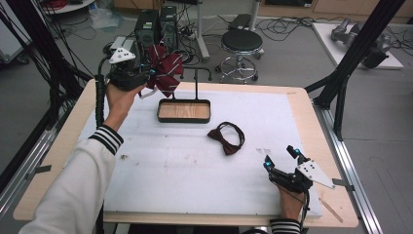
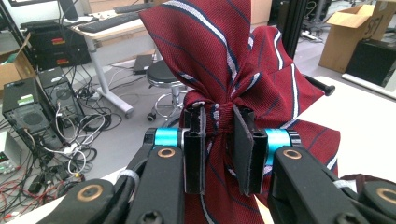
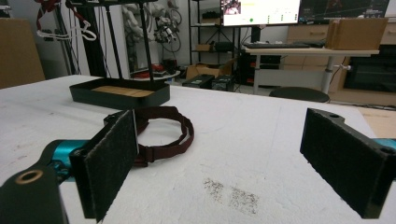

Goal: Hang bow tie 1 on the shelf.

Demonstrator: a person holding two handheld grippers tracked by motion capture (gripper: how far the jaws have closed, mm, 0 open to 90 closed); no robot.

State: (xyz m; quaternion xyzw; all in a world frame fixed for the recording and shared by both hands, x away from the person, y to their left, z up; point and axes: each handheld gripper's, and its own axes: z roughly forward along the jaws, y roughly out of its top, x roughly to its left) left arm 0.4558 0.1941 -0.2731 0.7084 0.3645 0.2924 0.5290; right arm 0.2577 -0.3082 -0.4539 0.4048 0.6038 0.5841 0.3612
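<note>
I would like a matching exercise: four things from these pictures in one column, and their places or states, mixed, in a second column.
Things:
1. striped bow
2. plain bow tie
3. right gripper
4. tray

States:
A. open, holding nothing
B. lying flat on the white mat
C. at the foot of the black stand
D. clamped at its knot by the left gripper

Pairs: 1-D, 2-B, 3-A, 4-C

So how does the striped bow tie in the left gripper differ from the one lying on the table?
The striped bow tie is larger, dark red with white stripes; the plain bow tie is smaller, with no stripes visible. The striped bow tie is held in the air, pinched at its knot by the left gripper; the plain bow tie lies flat on the white mat, its strap looped beside it. Both are dark red.
</note>
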